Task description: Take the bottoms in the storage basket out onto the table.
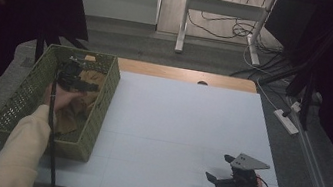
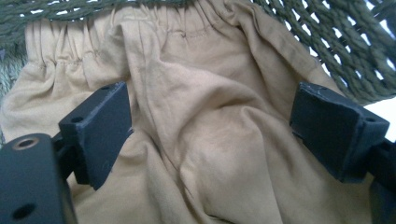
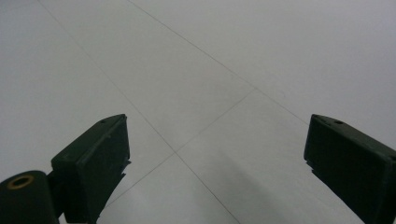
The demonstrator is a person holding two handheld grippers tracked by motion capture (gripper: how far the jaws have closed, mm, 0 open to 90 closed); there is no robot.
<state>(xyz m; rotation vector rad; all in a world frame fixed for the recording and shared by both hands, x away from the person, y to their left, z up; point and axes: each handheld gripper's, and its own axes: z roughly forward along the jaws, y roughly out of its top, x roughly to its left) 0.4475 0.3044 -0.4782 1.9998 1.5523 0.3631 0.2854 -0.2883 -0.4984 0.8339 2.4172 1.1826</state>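
Note:
A tan cloth garment (image 1: 84,91) with a gathered elastic waistband lies crumpled inside a green woven basket (image 1: 25,94) at the table's left. My left gripper (image 1: 72,77) reaches down into the basket and stands open just over the garment (image 2: 210,121), its jaws wide apart on either side of a raised fold. My right gripper (image 1: 219,168) rests low over the white table top (image 1: 179,126) near the front right, open, with nothing between its jaws. In the right gripper view, bare table top (image 3: 196,84) lies beyond the right gripper (image 3: 215,158).
The basket wall (image 2: 345,51) shows at the upper right of the left gripper view. A strip of wooden table edge (image 1: 187,75) runs along the back. Beyond the table are desk legs and cables (image 1: 235,28) on the floor, and a power strip (image 1: 286,121) at the right.

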